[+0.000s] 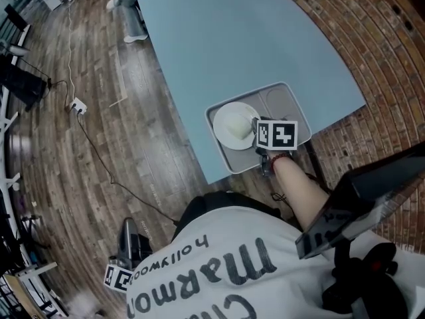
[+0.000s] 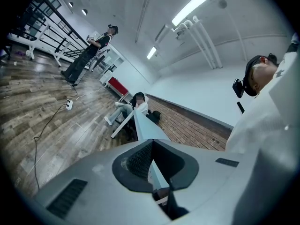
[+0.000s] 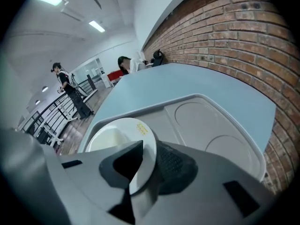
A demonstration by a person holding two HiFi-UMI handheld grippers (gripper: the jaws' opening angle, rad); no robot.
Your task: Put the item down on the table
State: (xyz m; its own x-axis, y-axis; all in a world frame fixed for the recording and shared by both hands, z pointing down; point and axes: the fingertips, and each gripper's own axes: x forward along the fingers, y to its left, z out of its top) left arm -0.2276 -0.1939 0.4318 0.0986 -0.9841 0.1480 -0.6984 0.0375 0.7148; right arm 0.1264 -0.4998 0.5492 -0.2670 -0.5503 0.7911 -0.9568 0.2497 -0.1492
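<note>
A white plate [image 1: 234, 125] [image 3: 117, 135] with a small yellow sticker is over the left compartment of a grey tray [image 1: 292, 105] [image 3: 206, 121]. The tray lies at the near corner of the light blue table [image 1: 232, 38] [image 3: 187, 83]. My right gripper [image 1: 256, 129] [image 3: 143, 168] is shut on the plate's near rim, and the plate looks tilted. Whether it rests on the tray is unclear. My left gripper [image 1: 130, 226] [image 2: 157, 172] hangs low at my left side, off the table. Its jaws stand narrowly apart with nothing between them.
A person sits at the table's far end [image 1: 129, 5] [image 3: 129, 62], and another person stands further off [image 2: 89, 50] [image 3: 65, 88]. A power strip [image 1: 78, 105] with a cable lies on the wooden floor. Brick surface [image 1: 372, 32] borders the table's right. A dark stand [image 1: 358, 205] is at my right.
</note>
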